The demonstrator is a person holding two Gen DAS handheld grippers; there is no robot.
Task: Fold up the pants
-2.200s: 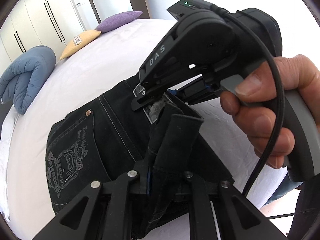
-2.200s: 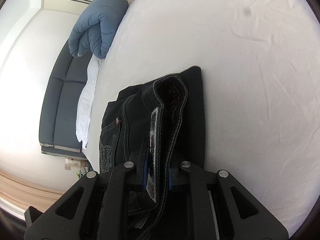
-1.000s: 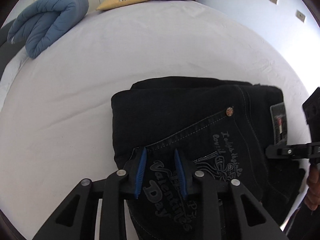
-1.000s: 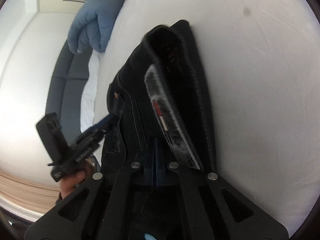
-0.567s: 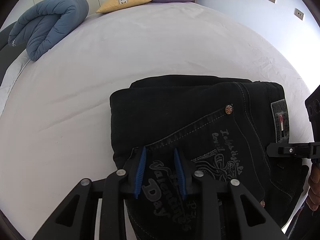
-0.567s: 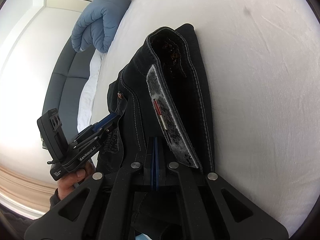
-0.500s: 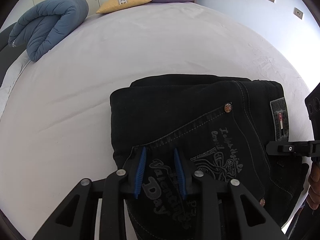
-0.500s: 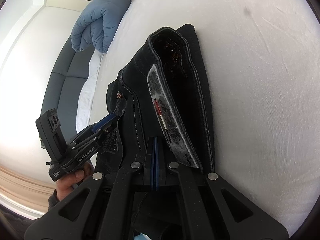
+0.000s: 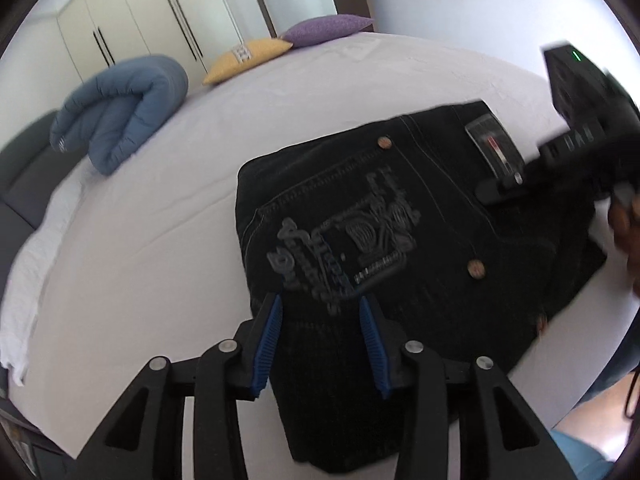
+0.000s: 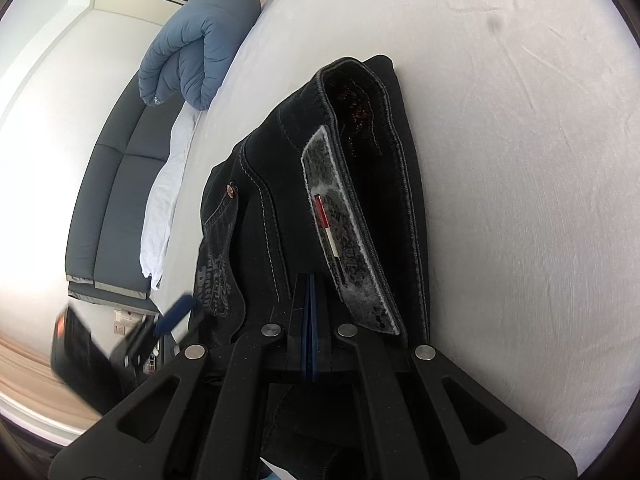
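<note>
Through my left wrist camera, I am holding my left gripper (image 9: 320, 340) spread wide above the near edge of the black pants (image 9: 384, 240), its blue pads (image 9: 266, 344) apart and pinching nothing. The pants are lying folded in a compact stack on the white bed (image 9: 160, 220), back pocket up, with grey embroidery (image 9: 344, 244) showing and a waistband label (image 9: 496, 148) at the far right corner. My right gripper (image 9: 516, 188) is reaching in from the right, blurred, with its tip lying over the waistband beside that label. A rolled blue duvet (image 9: 120, 108) is sitting well apart at the bed's far left, with a yellow pillow (image 9: 248, 56) and a purple pillow (image 9: 328, 32) beyond it.

Through my right wrist camera, I am keeping my right gripper (image 10: 308, 320) pressed shut, blue pads meeting flat; I cannot make out any cloth between them. The pants (image 10: 360, 200) are stretching away just ahead, waistband edge raised, with the label (image 10: 340, 232) just beside the fingers. My left gripper (image 10: 160, 328) is appearing blurred at the lower left. The blue duvet (image 10: 192, 52) is resting beyond, beside a grey sofa (image 10: 108, 196).
</note>
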